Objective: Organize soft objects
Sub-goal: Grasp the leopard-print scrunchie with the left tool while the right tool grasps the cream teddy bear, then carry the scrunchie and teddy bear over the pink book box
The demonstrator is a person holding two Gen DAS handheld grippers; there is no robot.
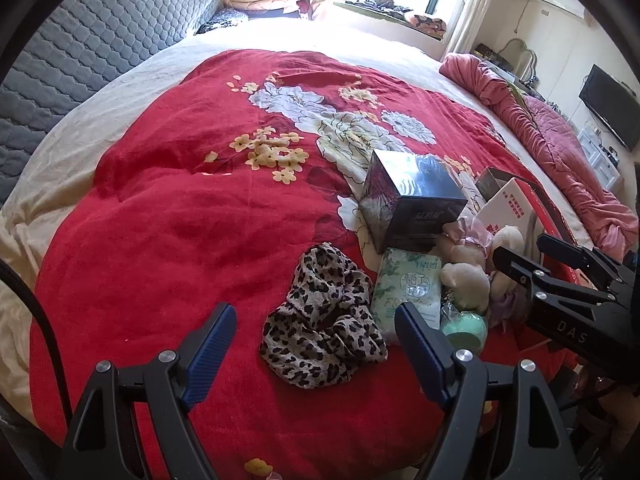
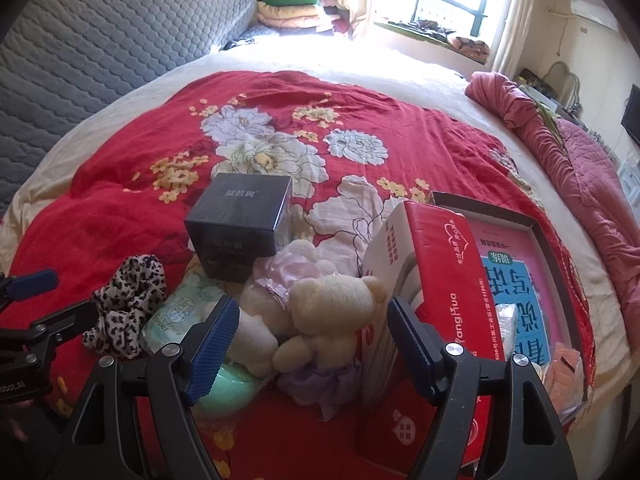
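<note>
Two grippers, left and right, gape empty. Bear sits against carton near quilt's front edge. Grabbing could topple carton.

Bed, red floral quilt, leopard scarf, black box

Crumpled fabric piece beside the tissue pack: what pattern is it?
Leopard print, dark spots on beige; clearest in the left wrist view.

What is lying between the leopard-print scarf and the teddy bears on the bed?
A pale green tissue pack lies between the leopard-print scarf and the teddy bears, clearest in the left wrist view.
</note>
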